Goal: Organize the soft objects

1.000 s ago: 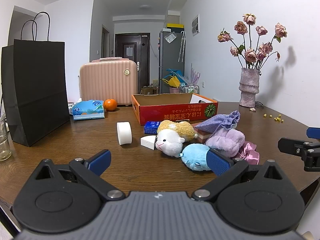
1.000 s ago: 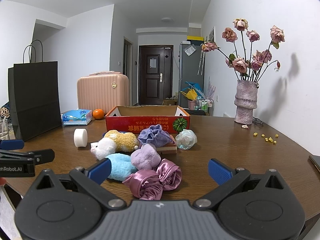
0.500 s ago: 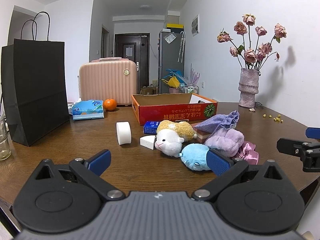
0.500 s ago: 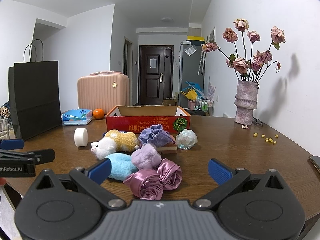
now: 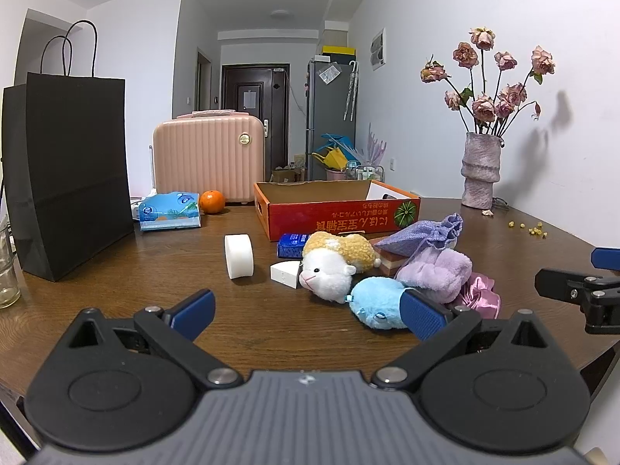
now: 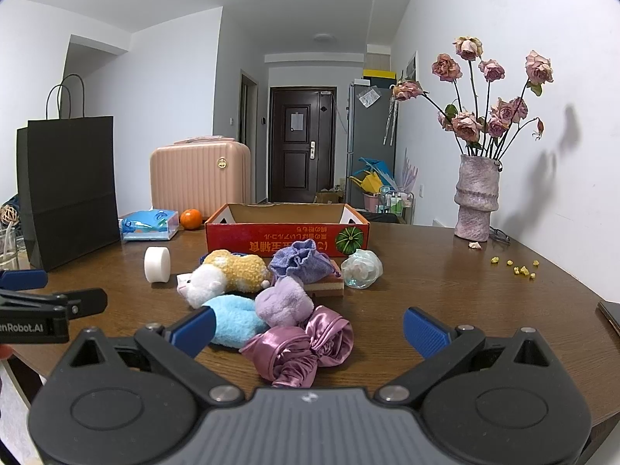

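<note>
Holding both sets of fingers wide apart, nothing gripped: left gripper (image 5: 308,312) and right gripper (image 6: 308,331) hover short of the soft pile, which lies just in front of the red box (image 6: 286,232). Nearest to R: satin scrunchie (image 6: 302,348), touching blue plush (image 6: 232,319). Pinch mid-fabric, lift clear, drop in box. Vs 1 s ago: scene unchanged, barely any drift.
</note>
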A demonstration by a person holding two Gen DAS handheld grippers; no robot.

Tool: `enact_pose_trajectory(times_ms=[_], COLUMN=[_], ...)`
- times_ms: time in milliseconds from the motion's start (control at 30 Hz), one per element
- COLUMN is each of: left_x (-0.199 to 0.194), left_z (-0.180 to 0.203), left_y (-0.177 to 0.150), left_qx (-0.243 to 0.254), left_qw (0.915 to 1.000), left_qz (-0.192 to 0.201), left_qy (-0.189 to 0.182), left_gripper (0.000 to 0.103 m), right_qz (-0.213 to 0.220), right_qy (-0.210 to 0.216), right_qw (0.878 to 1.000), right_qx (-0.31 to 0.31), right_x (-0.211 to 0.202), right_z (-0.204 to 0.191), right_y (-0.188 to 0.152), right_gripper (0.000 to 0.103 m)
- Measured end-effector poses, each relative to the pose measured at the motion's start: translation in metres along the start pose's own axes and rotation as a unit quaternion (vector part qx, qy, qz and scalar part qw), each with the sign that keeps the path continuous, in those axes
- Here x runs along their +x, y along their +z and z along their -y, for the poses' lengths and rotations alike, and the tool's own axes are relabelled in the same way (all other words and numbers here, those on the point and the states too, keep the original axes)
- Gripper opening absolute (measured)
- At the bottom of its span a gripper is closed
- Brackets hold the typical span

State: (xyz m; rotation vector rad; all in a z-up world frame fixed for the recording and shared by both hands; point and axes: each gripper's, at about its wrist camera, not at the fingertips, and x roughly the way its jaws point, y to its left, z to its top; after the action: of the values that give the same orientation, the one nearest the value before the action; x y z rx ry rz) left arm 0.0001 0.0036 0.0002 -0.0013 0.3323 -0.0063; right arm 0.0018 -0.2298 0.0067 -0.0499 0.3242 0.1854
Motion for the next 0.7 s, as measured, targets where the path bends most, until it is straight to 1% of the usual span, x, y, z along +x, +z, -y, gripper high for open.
enact_pose_trajectory(times_ms=[367, 467, 700], left_x=[-0.0002, -0.0004, 0.0012], left_z=[-0.0001, 0.0005, 0.0023], left_y=[0.0000, -0.0003, -0.0019], left_qx=[0.000, 0.000, -0.003], left_qw=[1.0000, 1.0000, 1.0000], left_qz=[0.000, -0.001, -0.006], left_qy=[0.000, 0.000, 0.000], left_gripper=[0.103, 0.103, 0.103], right_qz=[-0.002, -0.006, -0.012], right_qy=[0.001, 0.001, 0.002], right_qw=[1.000, 1.000, 1.000], right_qx=[0.000, -0.001, -0.002], right_x=[-0.0012, 0.0027, 0.0073], right_z=[0.0037, 0.0026, 0.0037], right_y=[0.0012, -0.0045, -0.0036], right_gripper=[0.103, 0.103, 0.103])
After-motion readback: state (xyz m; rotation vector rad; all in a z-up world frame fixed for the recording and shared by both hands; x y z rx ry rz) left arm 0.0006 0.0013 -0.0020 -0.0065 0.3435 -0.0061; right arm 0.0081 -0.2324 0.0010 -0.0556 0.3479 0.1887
